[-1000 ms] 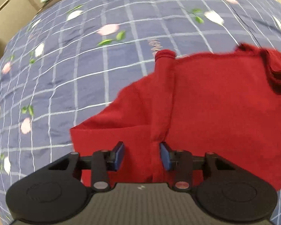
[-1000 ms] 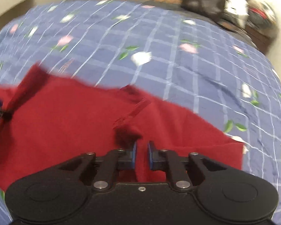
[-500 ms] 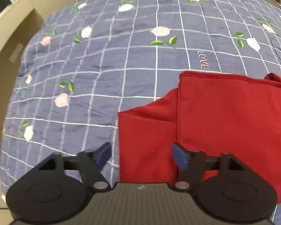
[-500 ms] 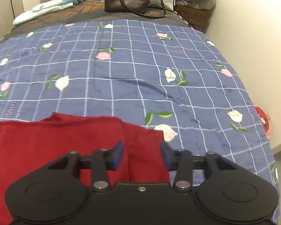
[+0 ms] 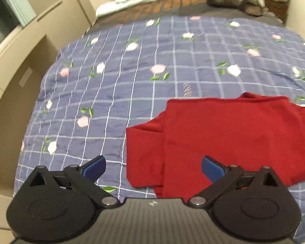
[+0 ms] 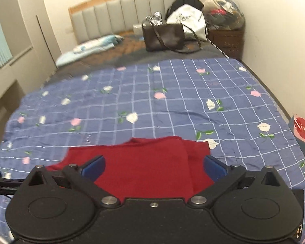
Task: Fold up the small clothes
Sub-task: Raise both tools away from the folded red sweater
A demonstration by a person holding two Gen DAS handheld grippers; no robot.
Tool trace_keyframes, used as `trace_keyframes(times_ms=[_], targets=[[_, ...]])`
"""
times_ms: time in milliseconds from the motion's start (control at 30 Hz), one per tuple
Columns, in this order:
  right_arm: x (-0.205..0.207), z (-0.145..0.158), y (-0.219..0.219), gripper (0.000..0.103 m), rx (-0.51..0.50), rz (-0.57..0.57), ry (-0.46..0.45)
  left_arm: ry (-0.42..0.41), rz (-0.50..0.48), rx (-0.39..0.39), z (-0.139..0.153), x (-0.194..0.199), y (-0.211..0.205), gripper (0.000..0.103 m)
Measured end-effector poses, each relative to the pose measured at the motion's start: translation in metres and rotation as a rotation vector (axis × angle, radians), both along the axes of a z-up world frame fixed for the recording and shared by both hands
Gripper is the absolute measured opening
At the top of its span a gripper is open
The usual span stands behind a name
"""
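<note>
Left tool (image 5: 153,167) hovers with blue pads spread wide, gripping nothing. Ahead, the soft red knit garment (image 5: 223,140) lies doubled on the blue checked floral bedspread (image 5: 132,81), seemingly one fold in. Right tool (image 6: 154,166) also gapes wide and empty. More folds probably remain.

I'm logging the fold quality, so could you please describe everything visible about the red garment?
The red garment is plain, soft-looking knit fabric, lying folded and flat on the blue checked floral bedspread. One layer overlaps another, leaving a narrower strip showing at its left edge. Neither open gripper touches it.
</note>
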State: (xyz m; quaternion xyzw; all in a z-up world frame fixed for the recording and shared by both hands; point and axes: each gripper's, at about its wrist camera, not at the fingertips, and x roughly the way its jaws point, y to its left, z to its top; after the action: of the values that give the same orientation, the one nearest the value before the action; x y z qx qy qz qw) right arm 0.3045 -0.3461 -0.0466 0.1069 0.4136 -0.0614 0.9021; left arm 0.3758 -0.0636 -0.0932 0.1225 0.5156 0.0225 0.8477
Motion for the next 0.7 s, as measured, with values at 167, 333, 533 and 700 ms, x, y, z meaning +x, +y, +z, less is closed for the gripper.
trace_keyframes(times_ms=[167,333,533,700], targets=[[-0.04,0.028,0.004,0.102,0.011,0.002,-0.033,-0.075,-0.045,0.015,0.037,-0.041,-0.022,0.102],[-0.069,0.046,0.005,0.102,0.008,-0.002,-0.018,-0.111,-0.048,0.006,0.058,-0.079,-0.033,0.102],[-0.091,0.055,0.007,0.102,-0.065,0.011,0.045,-0.097,-0.005,-0.009,0.064,-0.119,-0.029,0.103],[-0.103,0.058,0.009,0.102,-0.098,0.034,0.076,-0.055,0.09,-0.012,0.059,-0.146,-0.01,0.103]])
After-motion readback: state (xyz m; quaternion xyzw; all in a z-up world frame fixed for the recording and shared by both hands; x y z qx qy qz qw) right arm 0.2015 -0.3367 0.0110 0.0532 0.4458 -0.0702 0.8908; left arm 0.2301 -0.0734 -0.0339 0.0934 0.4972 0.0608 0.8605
